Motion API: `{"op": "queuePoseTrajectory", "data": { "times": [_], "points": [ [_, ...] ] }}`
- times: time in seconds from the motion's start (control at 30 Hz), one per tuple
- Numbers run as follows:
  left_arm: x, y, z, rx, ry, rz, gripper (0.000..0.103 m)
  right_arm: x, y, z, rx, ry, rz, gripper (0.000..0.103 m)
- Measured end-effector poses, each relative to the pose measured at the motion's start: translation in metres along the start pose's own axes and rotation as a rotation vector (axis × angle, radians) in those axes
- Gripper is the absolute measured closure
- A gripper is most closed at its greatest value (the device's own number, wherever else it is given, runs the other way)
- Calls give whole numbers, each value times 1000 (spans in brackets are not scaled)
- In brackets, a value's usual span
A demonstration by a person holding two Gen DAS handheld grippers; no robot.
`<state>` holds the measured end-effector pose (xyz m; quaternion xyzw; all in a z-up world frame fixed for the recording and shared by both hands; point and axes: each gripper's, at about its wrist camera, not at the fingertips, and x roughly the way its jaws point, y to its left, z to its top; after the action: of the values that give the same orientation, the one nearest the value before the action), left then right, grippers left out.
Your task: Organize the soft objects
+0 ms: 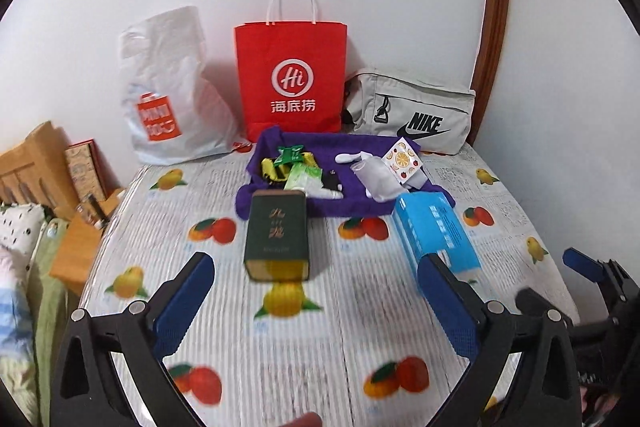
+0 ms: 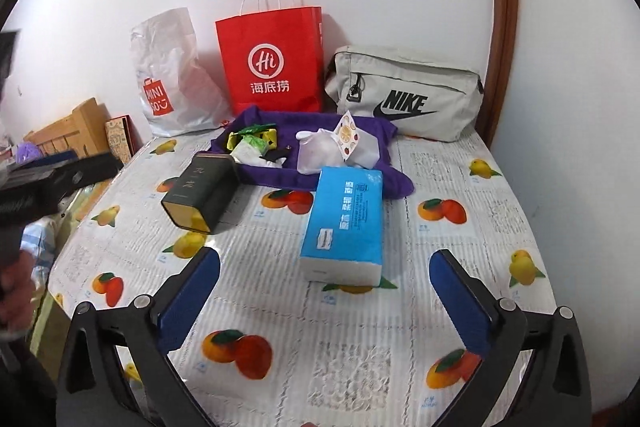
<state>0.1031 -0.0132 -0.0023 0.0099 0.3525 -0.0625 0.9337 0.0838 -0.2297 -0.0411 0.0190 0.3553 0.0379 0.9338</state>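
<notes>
A purple cloth (image 1: 348, 205) (image 2: 360, 179) lies spread on the table with small packets and a white pouch (image 1: 378, 179) (image 2: 320, 153) on it. A dark green box (image 1: 278, 235) (image 2: 202, 193) lies on its side in front of the cloth. A blue tissue pack (image 1: 436, 233) (image 2: 344, 223) lies to its right. My left gripper (image 1: 316, 287) hangs open above the table, short of the green box, nothing between its fingers. My right gripper (image 2: 326, 285) is open too, with the near end of the tissue pack lying beyond its fingertips. Part of the right gripper (image 1: 588, 267) shows at the right edge.
Against the back wall stand a white plastic bag (image 1: 172, 95) (image 2: 176, 79), a red paper bag (image 1: 290, 75) (image 2: 272, 63) and a grey waist bag (image 1: 416, 115) (image 2: 404, 95). The table (image 1: 320, 339) (image 2: 320, 367) wears a fruit-print cover. Wooden furniture (image 1: 36, 163) and bedding sit left.
</notes>
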Motion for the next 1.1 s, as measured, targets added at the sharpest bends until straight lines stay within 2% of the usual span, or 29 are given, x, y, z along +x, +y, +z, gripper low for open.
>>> {"op": "queuePoseTrajectory", "data": {
  "times": [0.27,0.47,1.1],
  "points": [
    [-53,-7,-30,14,-54,51,0,-40,3,-13,40,-33,-36,0],
    [-77,-9,-46,-8,-75,41,0,-58,0,-26,60,-27,-26,0],
    [-85,-2,-58,-42,-70,81,0,-72,9,-31,26,-40,-45,0]
  ]
}}
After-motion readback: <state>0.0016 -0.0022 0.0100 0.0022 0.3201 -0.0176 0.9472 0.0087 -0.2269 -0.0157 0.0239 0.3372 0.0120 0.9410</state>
